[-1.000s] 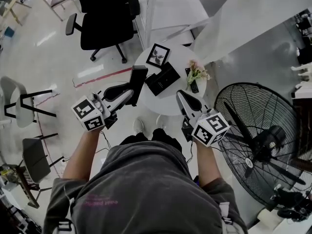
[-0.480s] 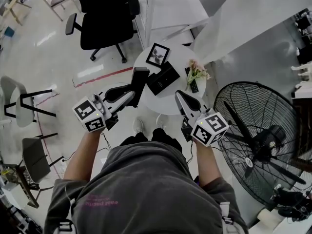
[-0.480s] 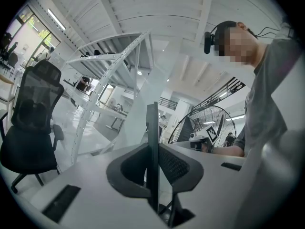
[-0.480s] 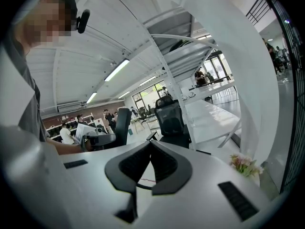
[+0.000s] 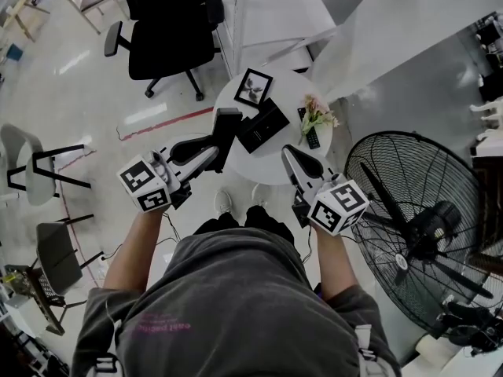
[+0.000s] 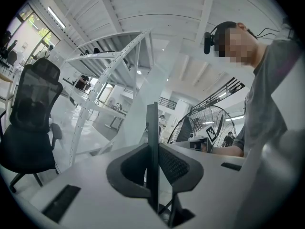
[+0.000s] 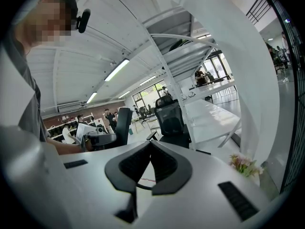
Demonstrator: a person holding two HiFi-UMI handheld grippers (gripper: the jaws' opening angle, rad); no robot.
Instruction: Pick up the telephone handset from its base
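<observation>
The black telephone handset (image 5: 225, 129) is clamped edge-on in my left gripper (image 5: 212, 149), held up off its base at the near left edge of the round white table (image 5: 277, 171). In the left gripper view the handset (image 6: 152, 128) shows as a thin upright black slab between the two pads of the left gripper (image 6: 155, 162). The black phone base (image 5: 262, 126) lies on the table without the handset on it. My right gripper (image 5: 292, 155) hovers over the table's near right edge, its jaws shut and empty. In the right gripper view the right gripper (image 7: 150, 148) has its pads touching.
On the table stand a framed picture (image 5: 254, 89), a small bunch of flowers (image 5: 318, 116) and a dark remote (image 5: 312, 139). A large floor fan (image 5: 416, 226) is close on the right. A black office chair (image 5: 169, 30) stands beyond the table, and a white stair frame (image 5: 314, 6) rises behind it.
</observation>
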